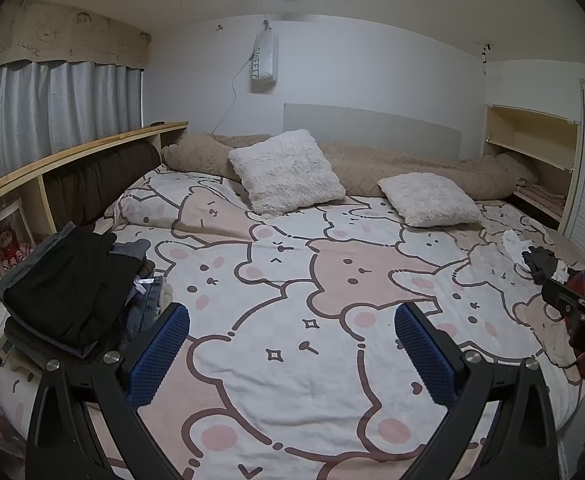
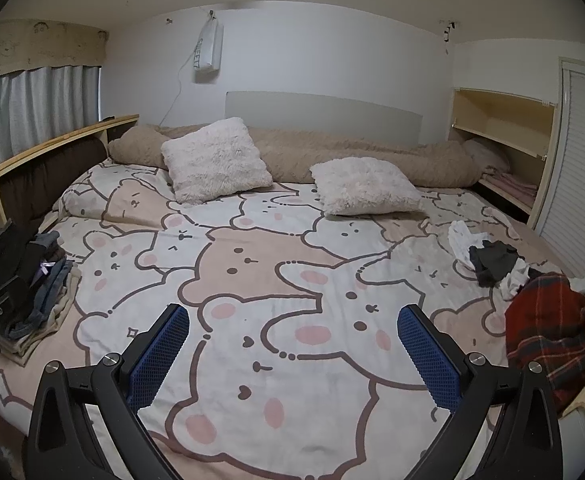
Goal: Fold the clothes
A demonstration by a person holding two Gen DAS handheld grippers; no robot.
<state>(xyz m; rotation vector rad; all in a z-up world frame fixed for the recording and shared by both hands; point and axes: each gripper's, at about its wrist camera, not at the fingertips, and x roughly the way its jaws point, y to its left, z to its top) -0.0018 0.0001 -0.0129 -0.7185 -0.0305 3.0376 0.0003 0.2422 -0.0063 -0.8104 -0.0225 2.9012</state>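
Hovering wide open and empty: left tool, right tool | crumpled red plaid garment heaped at bed's right edge, no clear long axis | folded dark clothes stack at left edge | bear-print pink bedspread between

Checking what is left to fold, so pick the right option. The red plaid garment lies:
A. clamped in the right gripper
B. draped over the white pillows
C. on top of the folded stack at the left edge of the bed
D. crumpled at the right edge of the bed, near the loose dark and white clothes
D: the red plaid garment sits bunched at the bed's right edge beside the loose clothes, while the right gripper is open and empty.
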